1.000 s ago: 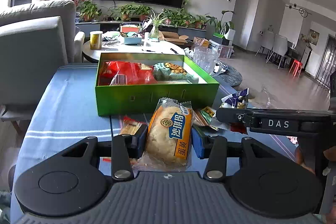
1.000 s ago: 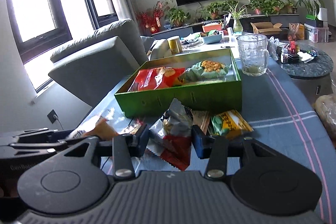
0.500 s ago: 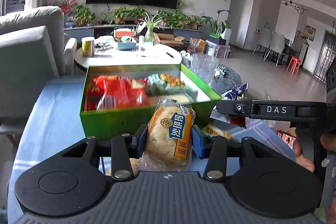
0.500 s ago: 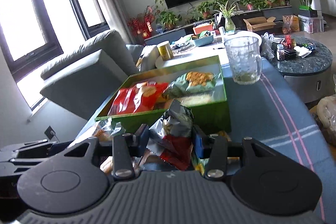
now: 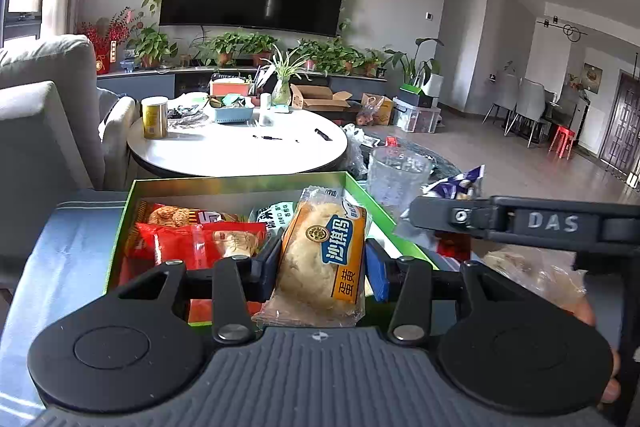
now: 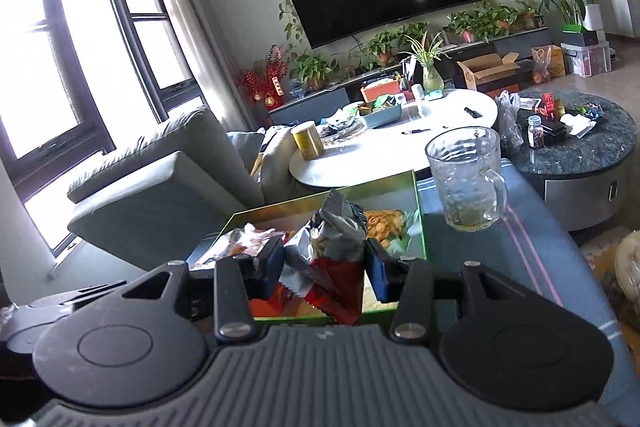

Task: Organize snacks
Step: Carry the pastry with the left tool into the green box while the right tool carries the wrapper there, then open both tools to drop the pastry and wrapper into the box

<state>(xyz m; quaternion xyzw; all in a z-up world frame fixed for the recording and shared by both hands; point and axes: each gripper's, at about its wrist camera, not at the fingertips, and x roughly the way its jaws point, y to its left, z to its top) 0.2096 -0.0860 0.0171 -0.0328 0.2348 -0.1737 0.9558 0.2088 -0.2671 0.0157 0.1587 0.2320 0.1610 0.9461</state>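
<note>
My left gripper [image 5: 322,267] is shut on an orange-and-clear pastry packet [image 5: 320,259] and holds it above the near part of the green box [image 5: 236,181]. The box holds red snack bags [image 5: 196,241] and other packets. My right gripper [image 6: 325,267] is shut on a crumpled silver-and-red snack bag [image 6: 332,247] and holds it above the same green box [image 6: 418,207], which shows a packet of orange snacks [image 6: 384,223] inside. The right gripper's body [image 5: 520,223] crosses the right of the left wrist view.
A glass mug [image 6: 464,179] stands on the blue striped tablecloth [image 6: 540,267] right of the box. A white round table [image 5: 240,147] with a yellow can [image 5: 154,117] lies beyond, a dark round table [image 6: 580,155] to the right, a grey sofa [image 6: 152,179] to the left.
Both grippers have risen and moved forward with their packets, from the table in front of the box to above the box. The loose snacks on the cloth have dropped out of view.
</note>
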